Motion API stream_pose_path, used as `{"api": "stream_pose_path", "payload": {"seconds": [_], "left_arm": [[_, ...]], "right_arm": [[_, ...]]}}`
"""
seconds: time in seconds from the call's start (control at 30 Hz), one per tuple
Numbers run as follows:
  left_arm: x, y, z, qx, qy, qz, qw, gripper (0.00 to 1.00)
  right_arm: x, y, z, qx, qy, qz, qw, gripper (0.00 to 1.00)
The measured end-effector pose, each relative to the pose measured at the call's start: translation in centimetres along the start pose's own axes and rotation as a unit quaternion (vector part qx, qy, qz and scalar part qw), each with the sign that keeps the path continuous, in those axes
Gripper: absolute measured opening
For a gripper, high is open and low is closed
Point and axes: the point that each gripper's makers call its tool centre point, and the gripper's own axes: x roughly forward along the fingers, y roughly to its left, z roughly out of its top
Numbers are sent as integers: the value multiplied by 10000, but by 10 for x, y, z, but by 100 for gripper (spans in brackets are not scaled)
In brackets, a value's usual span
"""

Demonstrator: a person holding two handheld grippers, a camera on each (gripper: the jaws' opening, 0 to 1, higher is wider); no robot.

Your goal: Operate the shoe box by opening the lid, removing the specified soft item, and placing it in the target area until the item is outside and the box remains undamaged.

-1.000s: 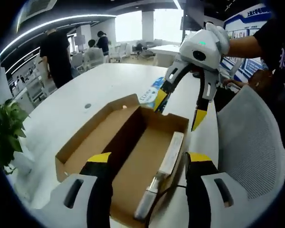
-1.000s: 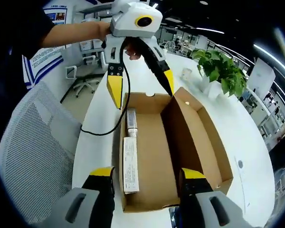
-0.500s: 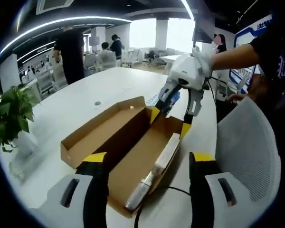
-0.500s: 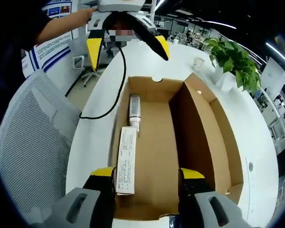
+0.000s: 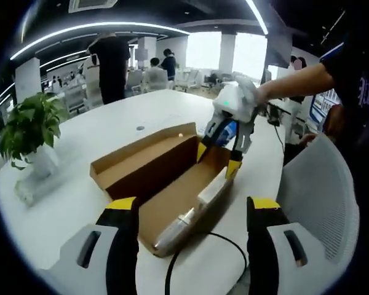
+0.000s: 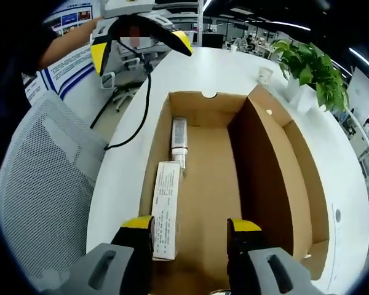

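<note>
Left tool jaws spread wide, nothing between them, pointing toward 12 o'clock; it also shows at 11 o'clock in the right gripper view, held by a bare forearm. Right tool jaws parted, empty; in the left gripper view it hangs at 1 o'clock, jaws angled down, gripped by a hand.

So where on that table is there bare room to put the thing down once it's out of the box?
The white table is bare beyond the open lid, between the shoe box and the potted plant. The chair side is crowded: a black cable crosses the narrow strip by the mesh chair.
</note>
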Motion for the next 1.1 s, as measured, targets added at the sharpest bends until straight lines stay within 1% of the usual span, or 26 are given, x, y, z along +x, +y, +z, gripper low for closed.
{"api": "stream_pose_path", "payload": {"seconds": [0.13, 0.3, 0.43, 0.67, 0.8, 0.93, 1.1], "left_arm": [[-11, -1, -9, -123, -27, 134, 9998, 71], [-22, -2, -16, -225, -77, 266, 9994, 71], [-33, -2, -22, -326, -121, 392, 9986, 71], [-44, -2, -33, -421, -89, 524, 9977, 71], [-48, -3, -36, -498, -137, 581, 9970, 71], [-48, -3, -39, -516, -108, 600, 9968, 71], [-51, -3, -37, -524, -171, 637, 9964, 71]], "right_arm": [[3, 2, -1, -57, 15, 13, 10000, 41], [4, 3, 1, -60, -45, 27, 10000, 39], [4, 0, 2, -79, -63, -20, 9999, 41], [1, -6, -1, -143, -18, -117, 9998, 42], [-2, -10, -3, -143, 11, -173, 9997, 42], [-4, -12, -5, -171, 32, -208, 9996, 41], [-4, -3, -1, -215, -95, -41, 9997, 41]]}}
